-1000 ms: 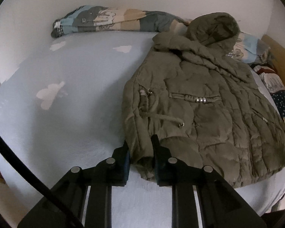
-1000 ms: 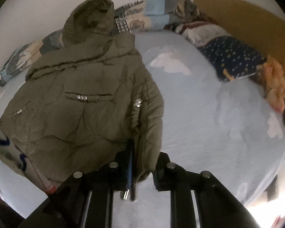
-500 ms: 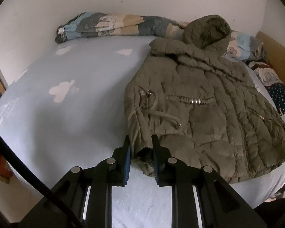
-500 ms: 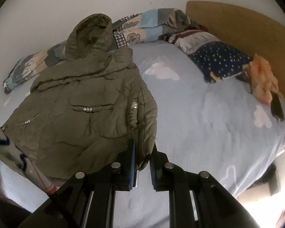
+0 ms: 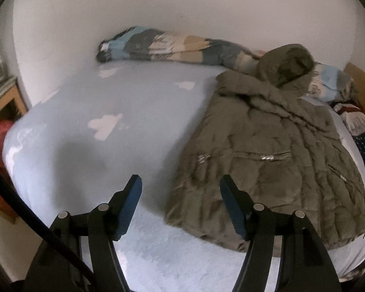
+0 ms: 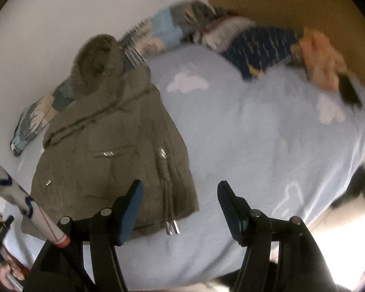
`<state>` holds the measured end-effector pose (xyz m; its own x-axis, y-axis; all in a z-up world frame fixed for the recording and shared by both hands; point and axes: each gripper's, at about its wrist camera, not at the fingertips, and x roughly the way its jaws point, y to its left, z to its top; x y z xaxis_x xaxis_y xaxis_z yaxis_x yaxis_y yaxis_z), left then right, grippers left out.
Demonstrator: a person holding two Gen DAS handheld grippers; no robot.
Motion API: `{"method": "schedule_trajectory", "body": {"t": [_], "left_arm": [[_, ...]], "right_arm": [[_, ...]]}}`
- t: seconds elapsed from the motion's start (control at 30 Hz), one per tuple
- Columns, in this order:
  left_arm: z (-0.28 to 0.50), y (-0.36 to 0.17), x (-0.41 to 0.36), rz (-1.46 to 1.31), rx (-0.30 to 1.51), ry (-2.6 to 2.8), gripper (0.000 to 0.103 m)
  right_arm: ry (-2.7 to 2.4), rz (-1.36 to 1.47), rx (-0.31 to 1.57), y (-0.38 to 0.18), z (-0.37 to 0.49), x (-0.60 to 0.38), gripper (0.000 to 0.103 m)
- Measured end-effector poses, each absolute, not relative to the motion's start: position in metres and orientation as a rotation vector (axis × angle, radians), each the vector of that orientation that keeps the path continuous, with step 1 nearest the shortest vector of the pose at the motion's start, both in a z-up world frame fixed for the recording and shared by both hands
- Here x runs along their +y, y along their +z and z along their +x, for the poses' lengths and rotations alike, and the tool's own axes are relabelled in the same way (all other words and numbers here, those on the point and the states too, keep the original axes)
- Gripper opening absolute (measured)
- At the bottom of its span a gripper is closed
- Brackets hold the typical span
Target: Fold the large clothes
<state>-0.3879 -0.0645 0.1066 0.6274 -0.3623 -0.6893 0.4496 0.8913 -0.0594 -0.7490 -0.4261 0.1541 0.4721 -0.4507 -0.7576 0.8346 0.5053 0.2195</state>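
An olive hooded puffer jacket (image 5: 275,146) lies flat on the pale blue bed, hood toward the wall. In the left wrist view my left gripper (image 5: 181,182) hovers above the jacket's lower left corner, its jaws opening and holding nothing. The right wrist view shows the same jacket (image 6: 109,155) at the left. My right gripper (image 6: 180,187) hangs over the jacket's lower right corner; its jaws are opening too, with only the corner and drawcords below them. Neither gripper touches the cloth.
A rolled patterned blanket (image 5: 163,46) lies along the wall. Pillows (image 6: 260,46) and an orange cloth (image 6: 321,58) sit by the wooden headboard (image 6: 292,4). A dark phone-like object (image 6: 350,92) rests on the sheet (image 5: 92,126). A person's sleeve (image 6: 22,202) crosses the lower left.
Both grippers have let go of the jacket's bottom corners and now stand open. Both have lifted and pulled back, so the jacket lies flat and farther away.
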Motion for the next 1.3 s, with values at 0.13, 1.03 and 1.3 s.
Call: {"method": "schedule_trajectory", "body": {"t": [0.13, 1.03, 1.3], "left_arm": [[-0.408, 0.117, -0.085, 0.179, 0.675, -0.538, 0.066], [-0.377, 0.105, -0.259, 0.452, 0.742, -0.706, 0.073], [-0.326, 0.048, -0.294, 0.408, 1.056, -0.701, 0.072]], "right_arm": [[-0.87, 0.373, 0.557, 0.207, -0.733, -0.388, 0.082], [-0.609, 0.407, 0.846, 0.169, -0.541, -0.453, 0.053], [-0.662, 0.579, 1.131, 0.077, -0.515, -0.497, 0.046]]}}
